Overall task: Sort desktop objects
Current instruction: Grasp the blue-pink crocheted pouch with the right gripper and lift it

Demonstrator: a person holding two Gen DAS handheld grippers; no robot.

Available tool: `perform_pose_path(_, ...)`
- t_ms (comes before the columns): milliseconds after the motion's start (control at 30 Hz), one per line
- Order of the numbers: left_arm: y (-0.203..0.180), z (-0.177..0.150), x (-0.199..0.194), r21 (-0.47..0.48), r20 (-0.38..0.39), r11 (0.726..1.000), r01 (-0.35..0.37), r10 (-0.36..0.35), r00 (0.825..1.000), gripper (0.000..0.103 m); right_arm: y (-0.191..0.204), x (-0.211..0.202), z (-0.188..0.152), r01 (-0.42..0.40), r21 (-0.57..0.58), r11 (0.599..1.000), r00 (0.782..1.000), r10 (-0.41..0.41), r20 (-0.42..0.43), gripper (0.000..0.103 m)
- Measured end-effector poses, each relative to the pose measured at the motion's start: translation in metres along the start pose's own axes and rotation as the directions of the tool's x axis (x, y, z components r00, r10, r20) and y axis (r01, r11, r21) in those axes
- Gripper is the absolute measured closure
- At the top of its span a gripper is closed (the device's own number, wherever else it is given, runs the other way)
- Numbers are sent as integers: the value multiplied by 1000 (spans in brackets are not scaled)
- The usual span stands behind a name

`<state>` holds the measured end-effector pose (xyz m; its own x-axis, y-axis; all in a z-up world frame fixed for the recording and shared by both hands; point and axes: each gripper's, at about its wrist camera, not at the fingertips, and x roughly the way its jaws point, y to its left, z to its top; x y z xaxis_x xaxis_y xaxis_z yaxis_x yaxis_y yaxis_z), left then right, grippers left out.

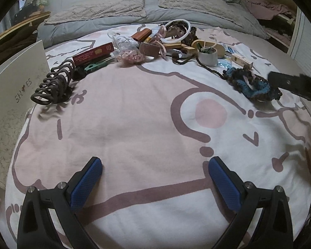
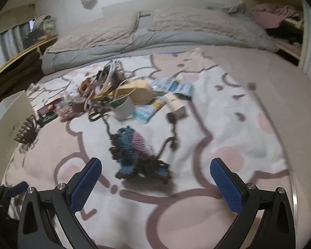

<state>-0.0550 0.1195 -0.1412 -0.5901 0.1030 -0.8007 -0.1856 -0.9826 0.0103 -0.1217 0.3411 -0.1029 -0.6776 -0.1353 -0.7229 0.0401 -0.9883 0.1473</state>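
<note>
My left gripper (image 1: 155, 173) is hovering with its jaws wide apart over bare blanket (image 1: 134, 124), gripping nothing. My right gripper (image 2: 155, 175) is likewise standing open and empty, just short of the crocheted piece (image 2: 134, 151), which is lying on the blanket nearer me than the white cup (image 2: 125, 108). The remaining clutter is lying heaped around that cup: a red box (image 1: 93, 54) and a dark hair claw (image 1: 55, 84) to its left, a white ring (image 1: 179, 31) behind it. A shoebox lid (image 1: 16, 95) is standing further left of the claw.
</note>
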Motion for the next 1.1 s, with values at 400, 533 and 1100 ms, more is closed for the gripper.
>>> perform_pose_path(400,3,-4,2,-19,-1,999,35,-36,999,0,2,37,3,5,27,1000,994,-2,-112,34)
perform_pose_path(533,2,-5,-1,-8,7,999,37,-37,999,0,4,36,2,-25,20,999,994,27,-105,52)
perform_pose_path(1100,47,14,-31,-80,74,997,11,-5,997,0,61,-15,-25,-262,-16,965,963,260,-70,87)
